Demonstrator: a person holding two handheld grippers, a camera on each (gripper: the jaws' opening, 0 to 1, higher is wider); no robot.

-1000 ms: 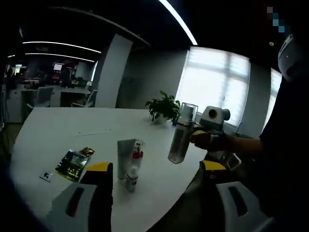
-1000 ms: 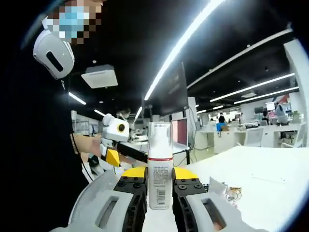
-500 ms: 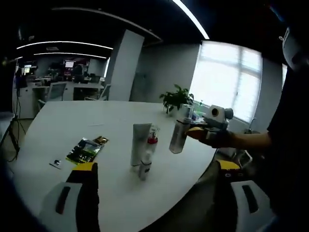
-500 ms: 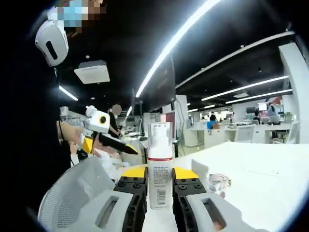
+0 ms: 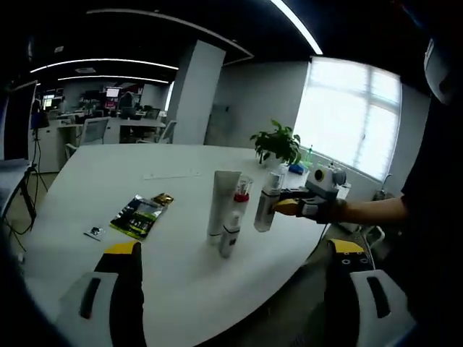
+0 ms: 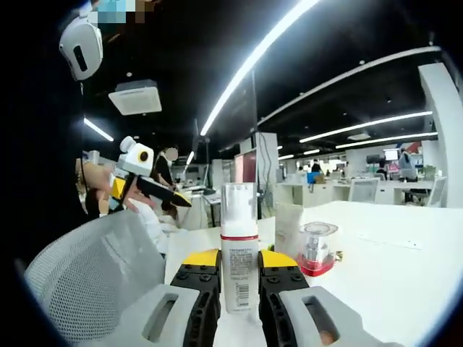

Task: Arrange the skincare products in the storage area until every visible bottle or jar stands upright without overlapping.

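In the left gripper view, a dark packet lies on the white table. Next come a white tube and a small red-capped bottle, standing close together. The left gripper has its jaws wide apart, holding nothing. In the right gripper view, the right gripper squeezes a pump bottle, upright above the table edge. A clear-capped jar stands beside it.

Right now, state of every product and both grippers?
White pump bottle: upright, clamped in right gripper, held beside the other products.
White tube: standing upright on the table.
Red-collared bottle: upright, right beside the tube; contact unclear.
Dark packet: lying flat on the table.
Left gripper: open, holding nothing.
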